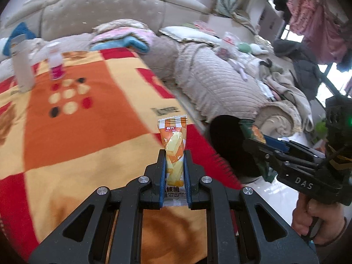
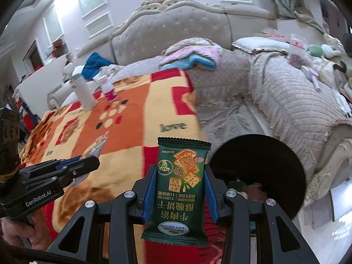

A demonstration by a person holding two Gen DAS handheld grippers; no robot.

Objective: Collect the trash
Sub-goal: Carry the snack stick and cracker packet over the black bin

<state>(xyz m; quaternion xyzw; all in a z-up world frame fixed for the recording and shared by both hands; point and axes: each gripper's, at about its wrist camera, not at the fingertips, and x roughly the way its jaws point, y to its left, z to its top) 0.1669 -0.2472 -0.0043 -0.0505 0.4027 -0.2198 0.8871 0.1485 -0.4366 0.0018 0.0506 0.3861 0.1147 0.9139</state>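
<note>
Both wrappers are in hand: the left gripper clamps an orange snack wrapper, the right gripper a green biscuit packet. Each sits just beside the black bin, over the table's edge. Judging by that, the carry is nearly done; next each needs centring above the bin's mouth before release.

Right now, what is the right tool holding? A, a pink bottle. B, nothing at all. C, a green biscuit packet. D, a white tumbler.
C: in the right wrist view the right tool is closed on the green biscuit packet, its blue pads pressing both edges, while the pink bottle and white tumbler stand far back on the blanket.
</note>
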